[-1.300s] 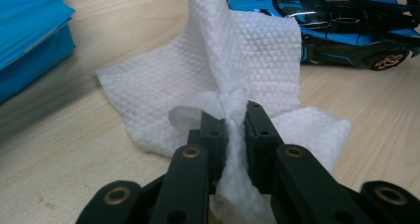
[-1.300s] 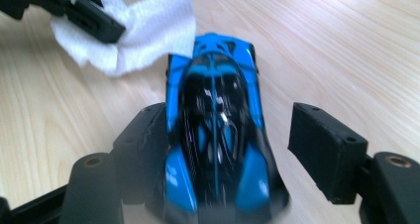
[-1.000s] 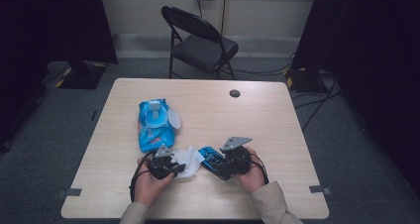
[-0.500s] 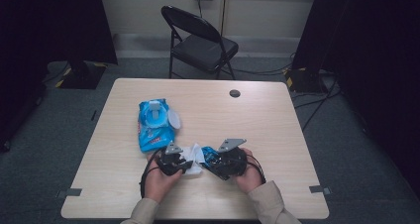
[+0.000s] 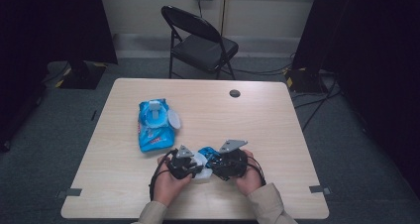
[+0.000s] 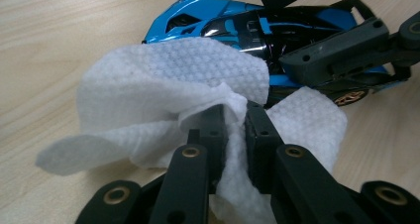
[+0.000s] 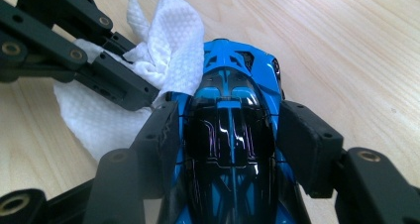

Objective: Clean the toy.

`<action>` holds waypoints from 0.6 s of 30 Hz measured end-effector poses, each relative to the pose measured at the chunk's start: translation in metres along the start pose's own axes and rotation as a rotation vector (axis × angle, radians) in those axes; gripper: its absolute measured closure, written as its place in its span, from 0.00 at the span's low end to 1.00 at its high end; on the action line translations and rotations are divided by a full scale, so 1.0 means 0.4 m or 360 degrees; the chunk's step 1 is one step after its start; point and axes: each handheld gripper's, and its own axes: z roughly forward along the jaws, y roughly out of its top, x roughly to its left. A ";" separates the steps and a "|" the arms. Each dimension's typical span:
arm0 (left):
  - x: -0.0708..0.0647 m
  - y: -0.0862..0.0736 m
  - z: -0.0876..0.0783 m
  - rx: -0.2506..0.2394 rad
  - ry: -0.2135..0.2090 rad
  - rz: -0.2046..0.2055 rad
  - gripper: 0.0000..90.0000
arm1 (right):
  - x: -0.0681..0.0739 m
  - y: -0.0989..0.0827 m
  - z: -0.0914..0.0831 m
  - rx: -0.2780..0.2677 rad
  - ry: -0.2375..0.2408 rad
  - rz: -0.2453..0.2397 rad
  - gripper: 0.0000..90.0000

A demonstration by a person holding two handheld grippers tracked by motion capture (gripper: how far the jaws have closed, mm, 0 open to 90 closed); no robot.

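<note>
The left gripper pinches a white wet wipe against the blue toy sports car, which the right gripper clamps by its sides.

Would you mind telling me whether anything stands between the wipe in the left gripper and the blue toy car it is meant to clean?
Nothing visible does. The left gripper pinches the white wipe, which already lies against the blue toy car. The right gripper clamps the car's sides, leaving its near end exposed.
</note>
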 end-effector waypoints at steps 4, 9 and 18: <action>-0.006 -0.001 0.001 -0.0003 0.0001 -0.0005 0.90 | 0.000 -0.001 -0.001 0.0002 -0.0001 0.0010 0.48; -0.028 0.000 0.005 0.0012 0.0000 0.0014 0.90 | 0.000 -0.001 0.000 -0.0006 -0.0003 0.0024 0.48; -0.072 0.002 0.023 0.0010 -0.0062 0.0061 0.90 | 0.003 -0.003 0.000 -0.0014 -0.0013 0.0040 0.47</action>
